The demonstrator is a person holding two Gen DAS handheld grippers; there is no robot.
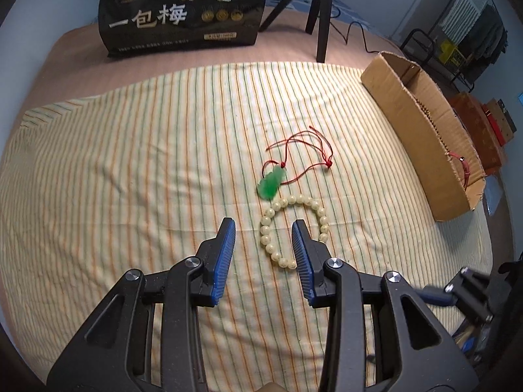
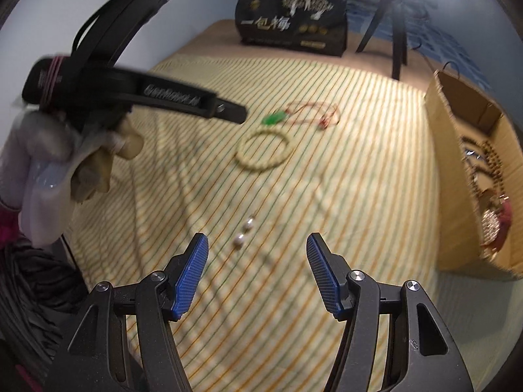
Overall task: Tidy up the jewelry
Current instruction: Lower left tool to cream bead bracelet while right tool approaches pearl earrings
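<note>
A cream bead bracelet (image 1: 271, 220) lies on the striped cloth (image 1: 130, 163); my open left gripper (image 1: 263, 228) hovers over its left side, empty. Just beyond lies a green pendant (image 1: 270, 185) on a red cord (image 1: 307, 150). In the right wrist view the bracelet (image 2: 263, 148), the pendant (image 2: 273, 118) and a pair of pearl earrings (image 2: 243, 232) lie on the cloth. My right gripper (image 2: 257, 245) is open and empty, just short of the earrings. The left gripper tool (image 2: 137, 88) shows at upper left.
A cardboard box (image 1: 421, 130) with jewelry inside stands at the right; it also shows in the right wrist view (image 2: 457, 170). A black snack bag (image 1: 183, 9) and a tripod (image 1: 322, 6) stand at the back.
</note>
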